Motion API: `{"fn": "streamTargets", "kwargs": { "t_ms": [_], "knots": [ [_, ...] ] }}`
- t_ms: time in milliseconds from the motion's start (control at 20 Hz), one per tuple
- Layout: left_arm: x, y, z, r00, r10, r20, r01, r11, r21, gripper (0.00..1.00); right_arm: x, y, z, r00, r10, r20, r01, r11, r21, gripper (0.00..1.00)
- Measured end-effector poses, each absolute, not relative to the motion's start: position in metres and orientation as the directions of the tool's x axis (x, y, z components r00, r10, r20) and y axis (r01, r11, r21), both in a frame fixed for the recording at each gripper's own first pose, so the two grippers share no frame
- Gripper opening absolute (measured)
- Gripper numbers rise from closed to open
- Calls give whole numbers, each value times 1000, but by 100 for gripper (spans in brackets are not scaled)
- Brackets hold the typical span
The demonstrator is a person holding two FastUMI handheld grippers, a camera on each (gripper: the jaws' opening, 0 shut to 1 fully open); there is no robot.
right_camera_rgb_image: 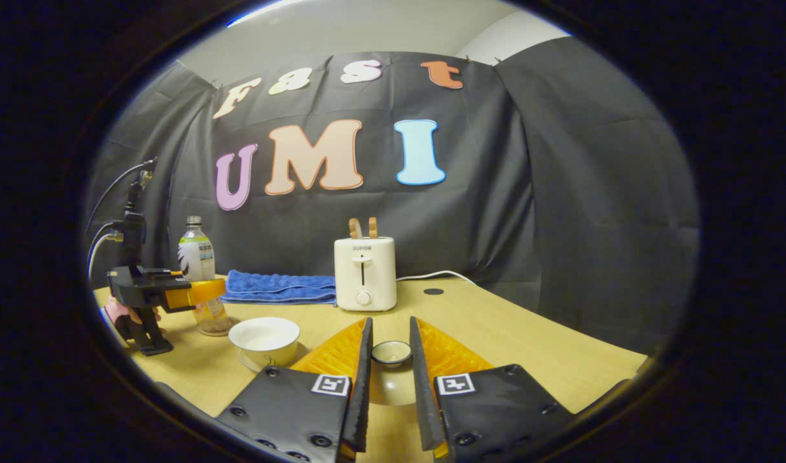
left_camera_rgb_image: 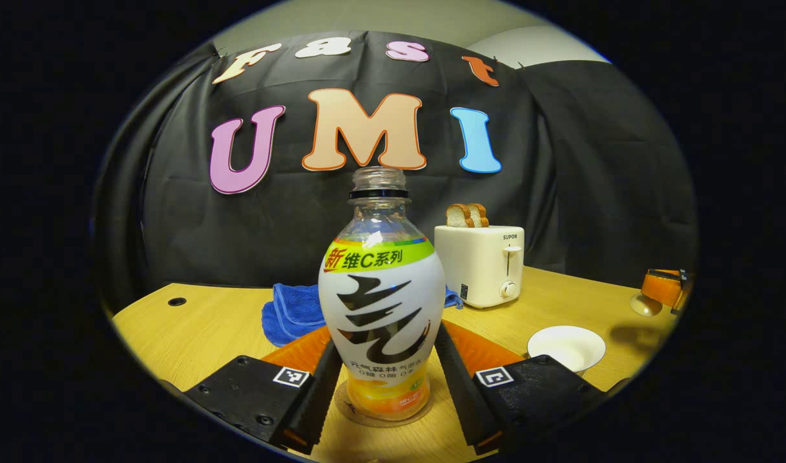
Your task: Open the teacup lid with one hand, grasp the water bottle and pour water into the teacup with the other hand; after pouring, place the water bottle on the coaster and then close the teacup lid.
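The uncapped water bottle [left_camera_rgb_image: 381, 302] stands upright on a round coaster [left_camera_rgb_image: 348, 411] on the wooden table. My left gripper [left_camera_rgb_image: 385, 379] is shut on it, one finger pressed against each side of its lower body. The white teacup [left_camera_rgb_image: 566, 347] sits open to the right of the bottle. In the right gripper view, my right gripper [right_camera_rgb_image: 390, 379] is shut on the teacup lid [right_camera_rgb_image: 391, 354], knob upward, held above the table to the right of the teacup [right_camera_rgb_image: 264, 335]. Further left there, the left gripper [right_camera_rgb_image: 203, 294] clasps the bottle [right_camera_rgb_image: 195, 254].
A white toaster [right_camera_rgb_image: 364, 273] with two bread slices stands at the back of the table, with a folded blue towel [right_camera_rgb_image: 277, 287] to its left. A white cable [right_camera_rgb_image: 437, 275] runs behind the toaster. A hand [right_camera_rgb_image: 119, 315] holds the left gripper.
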State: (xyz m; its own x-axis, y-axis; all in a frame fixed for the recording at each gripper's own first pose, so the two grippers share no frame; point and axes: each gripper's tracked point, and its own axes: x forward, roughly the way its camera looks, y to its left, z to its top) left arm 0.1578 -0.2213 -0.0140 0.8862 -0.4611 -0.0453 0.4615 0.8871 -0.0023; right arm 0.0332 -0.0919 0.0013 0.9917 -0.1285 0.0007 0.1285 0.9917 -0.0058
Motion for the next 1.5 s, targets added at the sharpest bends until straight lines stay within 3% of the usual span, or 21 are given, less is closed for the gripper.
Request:
{"fn": "streamTargets", "kwargs": {
  "t_ms": [550,1500],
  "knots": [
    [137,-210,-4,897,-442,16,442,897,-6,88,36,-82,1,996,-88,-1,88,996,-6,34],
    [88,-145,-5,955,-297,18,297,955,-5,92,89,52,-5,973,229,-22,-229,973,2,35]
  ]
}}
